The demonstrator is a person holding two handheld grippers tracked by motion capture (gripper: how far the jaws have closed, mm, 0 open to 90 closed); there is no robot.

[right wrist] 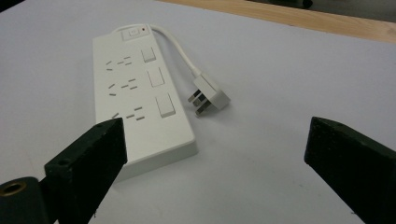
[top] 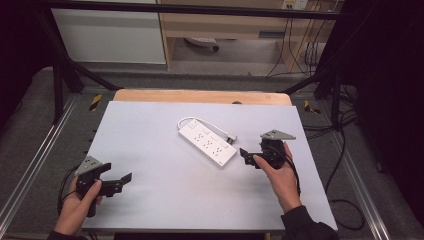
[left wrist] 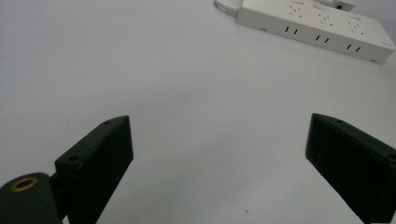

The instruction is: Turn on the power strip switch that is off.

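A flat white plastic strip (top: 207, 143) was seen mid-table; both grippers, left (top: 119, 181) at 8 o'clock, right (top: 246, 155) at 3, were held wide open, empty.

The white tabletop (top: 165, 200) lies bare across its near half and whole left side, giving the left tongs (top: 117, 181), jaws spread wide, open passage forward. The one obstacle is the white power strip (top: 207, 144) lying diagonally at the centre, with its cord and plug (top: 231, 136) curled just behind it. The right tongs (top: 248, 156), also spread, sit just beside the strip's near end.
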